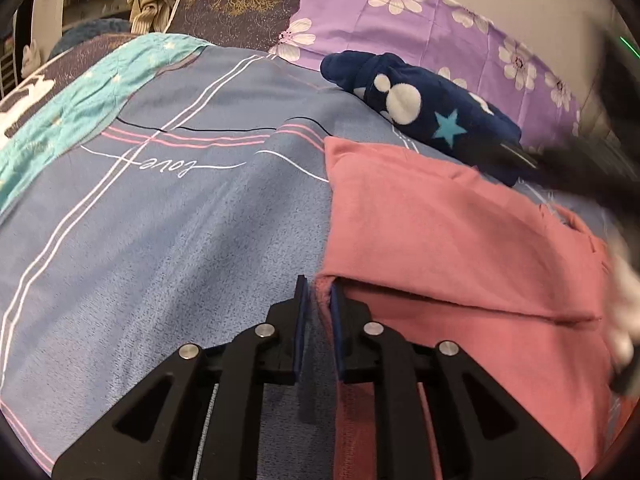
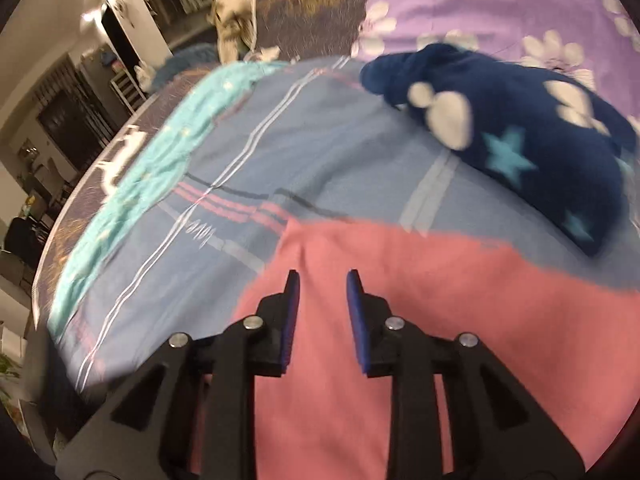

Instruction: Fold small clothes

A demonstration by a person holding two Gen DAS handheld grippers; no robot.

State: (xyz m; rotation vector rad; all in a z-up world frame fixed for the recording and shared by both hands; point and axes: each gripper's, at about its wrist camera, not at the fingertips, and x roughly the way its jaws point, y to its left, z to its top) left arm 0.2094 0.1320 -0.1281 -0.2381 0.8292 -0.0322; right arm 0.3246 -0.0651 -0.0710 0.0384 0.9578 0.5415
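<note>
**Pink garment on the bed, left tongs at its folded corner**

A pink garment [image 1: 460, 240] lies flat on a bed covered by a blue-grey blanket [image 1: 180, 220] with white and pink lines and the word "love" in script. No box, basket or other container shows in either view; the clothes rest straight on the bedding.

In the left wrist view, the left tongs [image 1: 318, 292] stand narrow, and the folded near-left corner of the pink garment sits between their blue pads. Whether the pads actually press on the cloth cannot be told. A fold line runs across the garment to the right of that corner. Behind the garment lies a dark blue fleece item [image 1: 424, 112] with white spots and a light blue star, resting against a purple flowered pillow [image 1: 440, 28]. A turquoise cloth [image 1: 80, 92] lies along the blanket's far left edge. At the right edge, a dark blurred shape reaches over the fleece item; it is too smeared to identify.

The right wrist view is blurred. The right tongs [image 2: 320, 284] hang over the pink garment with a clear gap between the pads and nothing gripped. This view alone shows the room beyond the bed at the left: dark furniture and shelving. The garment's fold line shows only in the left view.
</note>
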